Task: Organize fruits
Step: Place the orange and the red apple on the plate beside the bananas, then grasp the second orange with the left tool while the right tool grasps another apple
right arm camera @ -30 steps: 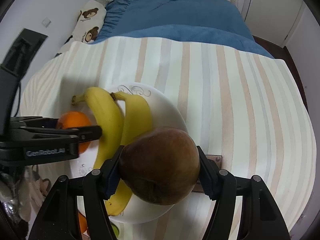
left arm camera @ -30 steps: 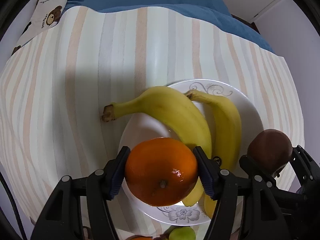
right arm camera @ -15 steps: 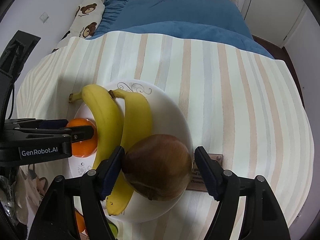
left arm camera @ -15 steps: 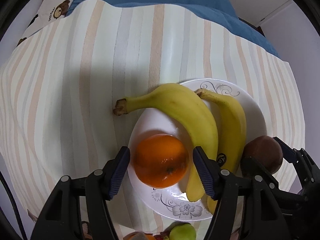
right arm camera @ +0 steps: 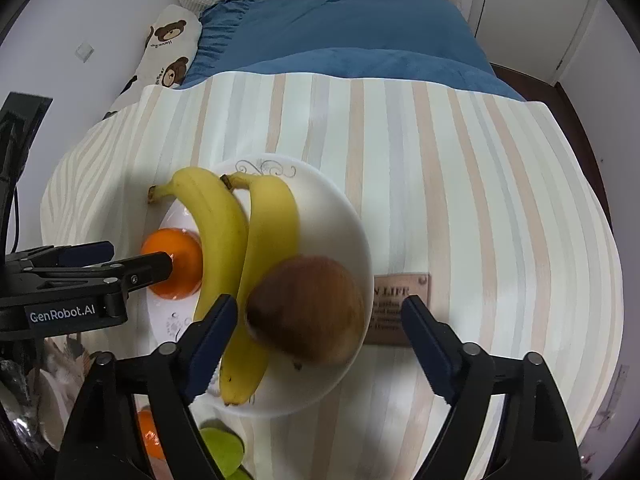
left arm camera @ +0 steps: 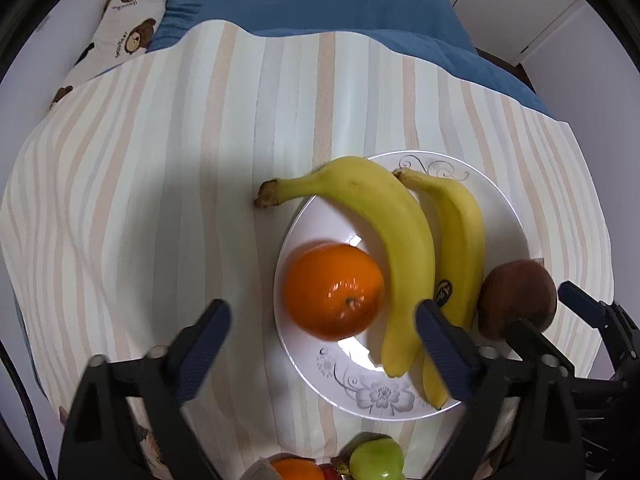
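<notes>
The left gripper [left arm camera: 322,332] hovers above the white plate [left arm camera: 502,200] with its jaws opening wide; the orange [left arm camera: 334,290] lies on the plate between them, clear of both pads. The right gripper [right arm camera: 320,322] is likewise opening, and the brown fruit [right arm camera: 306,314] rests on the plate's right side, untouched by either pad. Two bananas [left arm camera: 404,248] lie between orange and brown fruit. The plate sits on a striped cloth [right arm camera: 460,184].

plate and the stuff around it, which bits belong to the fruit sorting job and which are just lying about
Job: plate, orange, two bananas, brown fruit, green fruit.

Lying about: striped cloth, blue blanket, bear pillow, brown label.
</notes>
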The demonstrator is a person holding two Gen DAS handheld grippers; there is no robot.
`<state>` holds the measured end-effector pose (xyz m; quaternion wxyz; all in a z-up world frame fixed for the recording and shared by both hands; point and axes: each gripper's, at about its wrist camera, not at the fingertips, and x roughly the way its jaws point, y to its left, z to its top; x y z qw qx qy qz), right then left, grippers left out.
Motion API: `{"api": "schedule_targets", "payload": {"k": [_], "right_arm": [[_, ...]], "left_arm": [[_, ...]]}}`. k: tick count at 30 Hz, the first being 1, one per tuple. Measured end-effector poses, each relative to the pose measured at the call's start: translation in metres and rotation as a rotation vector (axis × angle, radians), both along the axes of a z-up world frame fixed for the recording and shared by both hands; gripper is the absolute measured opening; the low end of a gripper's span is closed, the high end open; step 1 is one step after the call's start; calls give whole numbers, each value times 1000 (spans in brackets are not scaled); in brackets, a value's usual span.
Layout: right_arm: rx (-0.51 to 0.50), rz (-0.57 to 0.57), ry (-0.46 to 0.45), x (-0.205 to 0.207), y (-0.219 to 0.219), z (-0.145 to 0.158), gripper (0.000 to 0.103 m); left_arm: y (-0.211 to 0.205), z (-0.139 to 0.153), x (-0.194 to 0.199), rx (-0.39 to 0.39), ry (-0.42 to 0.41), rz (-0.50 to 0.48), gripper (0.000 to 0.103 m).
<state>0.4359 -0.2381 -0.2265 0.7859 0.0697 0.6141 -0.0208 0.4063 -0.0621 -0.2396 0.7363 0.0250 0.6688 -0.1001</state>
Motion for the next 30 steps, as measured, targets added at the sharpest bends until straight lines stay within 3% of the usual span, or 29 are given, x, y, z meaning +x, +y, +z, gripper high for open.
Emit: {"api": "schedule_targets", "payload": {"k": [12,19,30], "right_arm": [[-62,-15,-59,-43,14,34,99],[-96,1,-143,-74,31,74,99],[-86,0,-263,-128,46,134,99]], "left_arm": [[4,46,-40,41,-144,-19,100],[10,88,-76,56,-276,-20,100],[25,143,-135,14,-387,11,100]]}}
